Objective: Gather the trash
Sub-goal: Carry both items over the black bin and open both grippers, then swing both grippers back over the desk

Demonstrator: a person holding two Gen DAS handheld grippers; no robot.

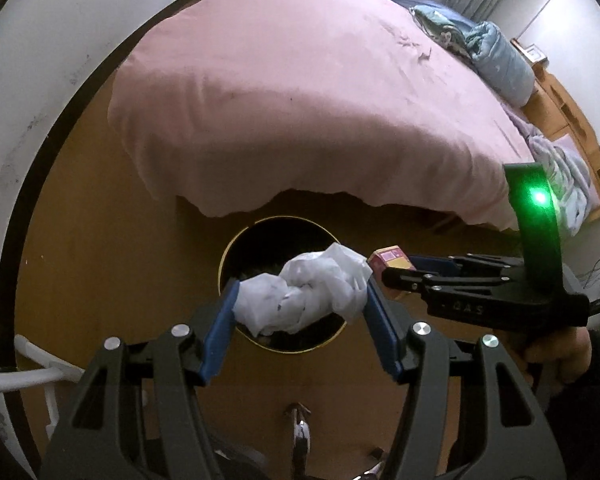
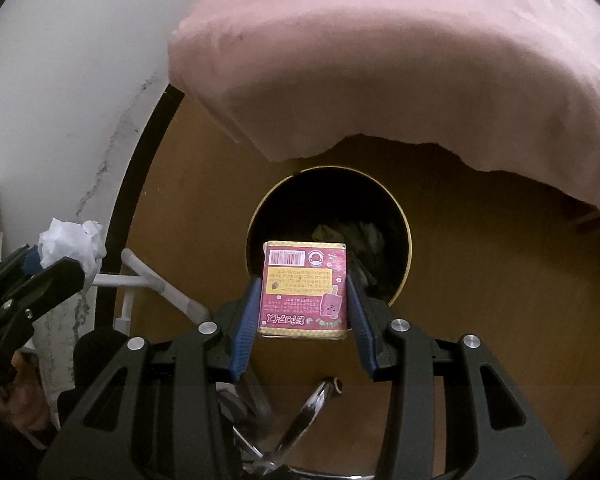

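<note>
STEP: drop-off over bin [image 1: 236, 248] | left tongs [image 1: 300, 304] clamped on crumpled tissue [image 1: 304, 292], above rim | right tongs [image 2: 302, 300] clamped on pink box [image 2: 304, 288], above near rim | NEXT: part tongs, release into bin

The right gripper [image 2: 303, 300] clamps a small pink-and-yellow printed cardboard box [image 2: 303, 289] above a round black gold-rimmed bin [image 2: 400, 208]. At nine o'clock, the left gripper [image 2: 40, 264] pinches crumpled white tissue [image 2: 72, 244]. A pink bedsheet [image 2: 380, 60] spans twelve o'clock.
</note>
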